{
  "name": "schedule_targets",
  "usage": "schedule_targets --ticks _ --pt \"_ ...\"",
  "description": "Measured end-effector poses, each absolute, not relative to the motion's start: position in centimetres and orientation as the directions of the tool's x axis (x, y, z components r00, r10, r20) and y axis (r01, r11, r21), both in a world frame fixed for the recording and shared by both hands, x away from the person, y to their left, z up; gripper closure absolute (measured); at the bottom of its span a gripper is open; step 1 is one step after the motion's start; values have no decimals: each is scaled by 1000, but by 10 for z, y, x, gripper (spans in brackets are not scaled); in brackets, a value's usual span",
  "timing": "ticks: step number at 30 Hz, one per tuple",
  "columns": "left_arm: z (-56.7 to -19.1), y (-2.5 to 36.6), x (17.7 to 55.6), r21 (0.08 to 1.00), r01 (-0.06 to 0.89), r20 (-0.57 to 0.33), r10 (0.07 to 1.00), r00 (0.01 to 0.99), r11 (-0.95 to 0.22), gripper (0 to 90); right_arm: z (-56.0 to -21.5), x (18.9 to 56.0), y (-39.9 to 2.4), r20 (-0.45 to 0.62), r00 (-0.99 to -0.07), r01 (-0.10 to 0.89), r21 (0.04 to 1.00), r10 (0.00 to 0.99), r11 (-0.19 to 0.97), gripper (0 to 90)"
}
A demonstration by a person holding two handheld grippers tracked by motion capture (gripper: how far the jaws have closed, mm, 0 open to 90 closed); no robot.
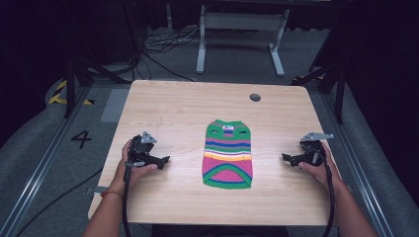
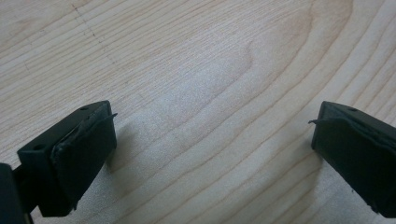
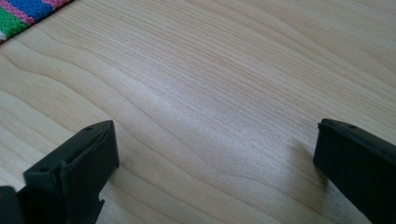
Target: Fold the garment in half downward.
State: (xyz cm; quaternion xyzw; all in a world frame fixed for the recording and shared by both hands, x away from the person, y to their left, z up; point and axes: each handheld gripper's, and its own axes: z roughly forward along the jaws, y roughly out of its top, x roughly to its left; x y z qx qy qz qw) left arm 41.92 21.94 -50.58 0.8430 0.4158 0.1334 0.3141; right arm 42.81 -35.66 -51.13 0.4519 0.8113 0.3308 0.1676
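A small striped knit sweater [image 1: 228, 155], green, blue, pink and yellow, lies flat in the middle of the wooden table [image 1: 178, 108]. My left gripper [image 1: 165, 160] rests on the table to the sweater's left, jaws pointing at it, a hand's width away. In the left gripper view this gripper [image 2: 212, 140] is open over bare wood. My right gripper [image 1: 285, 158] sits to the sweater's right, also pointing inward. The right gripper [image 3: 215, 154] is open in its own view, with a corner of the sweater [image 3: 23, 14] at the top left.
A round grommet hole [image 1: 255, 97] marks the table's far side. Beyond the table stand a white metal frame [image 1: 239, 29], loose cables on the floor and black stands at both sides. A floor marking "4" [image 1: 81, 139] lies left of the table.
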Motion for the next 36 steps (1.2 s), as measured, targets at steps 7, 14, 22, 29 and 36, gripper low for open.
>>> schedule_targets --ticks 7,14,22,29,36 --pt "-506 223 417 643 605 -34 772 634 -469 11 -511 428 -356 26 -535 622 689 844 373 3" --pt "-505 226 415 641 601 -32 765 643 -478 16 -511 427 -355 17 -530 619 691 848 373 11" --pt "-502 229 411 635 628 -31 797 603 -450 65 -510 422 -357 19 -527 601 715 849 357 153" --pt "-500 235 410 661 600 -40 777 628 -451 293 -507 422 -358 32 -557 594 713 830 372 264" --pt "-489 229 418 675 571 -40 750 661 -467 329 -499 426 -350 30 -576 589 708 817 389 368"
